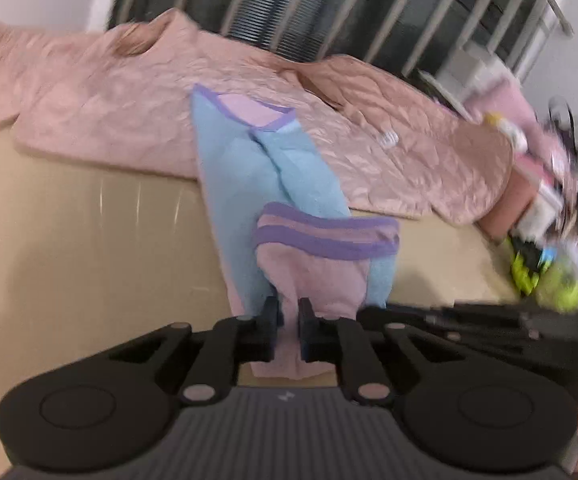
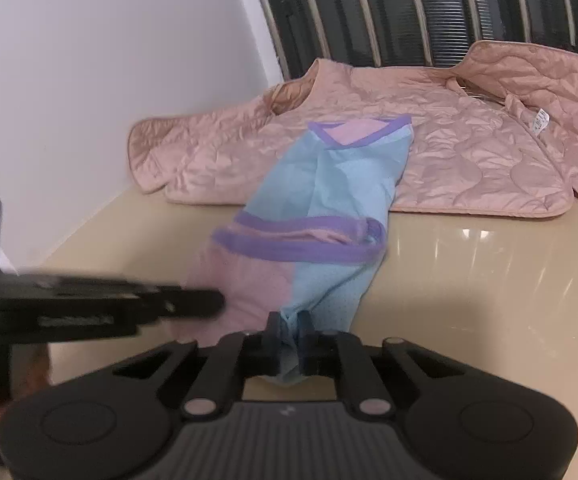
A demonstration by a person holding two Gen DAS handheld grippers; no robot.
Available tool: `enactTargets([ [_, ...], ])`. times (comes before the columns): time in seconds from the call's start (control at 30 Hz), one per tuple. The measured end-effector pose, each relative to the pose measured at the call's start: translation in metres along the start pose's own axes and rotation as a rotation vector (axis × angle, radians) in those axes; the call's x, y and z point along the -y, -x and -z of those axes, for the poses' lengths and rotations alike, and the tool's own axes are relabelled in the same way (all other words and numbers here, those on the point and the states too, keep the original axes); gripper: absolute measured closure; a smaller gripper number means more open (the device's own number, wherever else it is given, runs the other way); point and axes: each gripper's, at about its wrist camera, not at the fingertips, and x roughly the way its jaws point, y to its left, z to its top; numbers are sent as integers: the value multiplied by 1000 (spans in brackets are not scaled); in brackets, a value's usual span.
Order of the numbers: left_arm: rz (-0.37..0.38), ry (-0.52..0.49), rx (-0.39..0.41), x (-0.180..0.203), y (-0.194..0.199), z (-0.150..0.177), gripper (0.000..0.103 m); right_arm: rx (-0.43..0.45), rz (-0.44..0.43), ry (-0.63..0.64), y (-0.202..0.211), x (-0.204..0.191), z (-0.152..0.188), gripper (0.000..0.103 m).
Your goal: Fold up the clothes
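My left tongs (image 1: 289,326) are closed on the pink corner of the top (image 1: 273,184), my right tongs (image 2: 289,334) on its blue corner. The top stretches ahead onto the jacket (image 2: 429,152). I should lift both corners evenly and keep the hem tight

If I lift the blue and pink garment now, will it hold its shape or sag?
Likely sag: the garment is thin and already bunches where the left claw and right claw pinch it. Probably light, since it drapes softly over the jacket. Its far end may drag across the jacket's quilted fabric.
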Motion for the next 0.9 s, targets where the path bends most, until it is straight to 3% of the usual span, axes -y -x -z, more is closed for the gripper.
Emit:
enactTargets([
  [0.23,45,121,-14,-11,46,45,94,-66,-122,-71,35,-15,36,100],
  [0.37,8,70,-12,-4,72,59,94,-68,-164,-74,63,-31,54,98],
  [0.43,-11,35,9,-1,80,59,82,-39,-150,-49,74,-34,56,92],
  [0.47,-18,17,21,1,83,58,61,-20,-130,-37,76,-34,53,88],
  [0.5,-10,-1,42,3,85,54,46,-1,-110,-25,79,-34,51,74],
  [0.53,8,-24,52,6,84,49,45,16,-95,-24,79,-32,48,59],
  [0.57,20,-42,57,8,82,44,45,32,-91,-38,77,-29,44,55],
  [0.63,29,-44,41,10,71,34,47,37,-93,-69,69,-25,36,56],
  [0.67,52,-35,12,9,63,31,57,34,-95,-74,64,-25,33,58],
  [0.7,50,-13,-9,7,56,30,84,29,-96,-72,57,-26,32,72],
  [0.73,49,5,-24,5,50,30,95,20,-94,-76,52,-26,31,95],
  [0.8,59,17,34,4,55,34,97,25,-89,-63,48,-30,31,96],
  [0.9,84,28,163,2,74,38,97,100,-96,10,60,-40,28,96],
])
